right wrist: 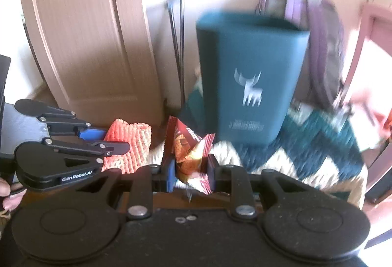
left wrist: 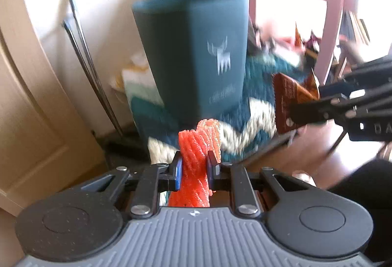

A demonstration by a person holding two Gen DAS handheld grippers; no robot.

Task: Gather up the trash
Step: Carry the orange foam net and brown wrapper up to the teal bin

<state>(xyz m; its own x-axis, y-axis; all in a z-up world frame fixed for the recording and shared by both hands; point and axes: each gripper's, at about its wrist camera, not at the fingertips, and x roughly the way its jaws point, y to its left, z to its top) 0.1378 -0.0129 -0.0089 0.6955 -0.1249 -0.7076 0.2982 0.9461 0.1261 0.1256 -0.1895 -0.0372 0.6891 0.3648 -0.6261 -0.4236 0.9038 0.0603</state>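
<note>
My left gripper (left wrist: pixel 194 169) is shut on an orange foam net sleeve (left wrist: pixel 198 156), held above the floor in front of a tall dark teal trash bin (left wrist: pixel 196 56) with a white deer logo. My right gripper (right wrist: pixel 191 169) is shut on a crumpled red-brown snack wrapper (right wrist: pixel 189 152). In the left wrist view the right gripper (left wrist: pixel 301 115) and the wrapper (left wrist: pixel 286 100) are at the right. In the right wrist view the left gripper (right wrist: pixel 107 139) and the net sleeve (right wrist: pixel 129 144) are at the left, and the bin (right wrist: pixel 247 76) stands ahead.
The bin stands on a teal and white zigzag rug (left wrist: pixel 254 105). A beige door (right wrist: pixel 80 29) is at the left, thin metal rods (left wrist: pixel 83 51) lean on the wall, a purple backpack (right wrist: pixel 318 29) sits behind the bin, and a pink chair frame (left wrist: pixel 328 10) is at the right.
</note>
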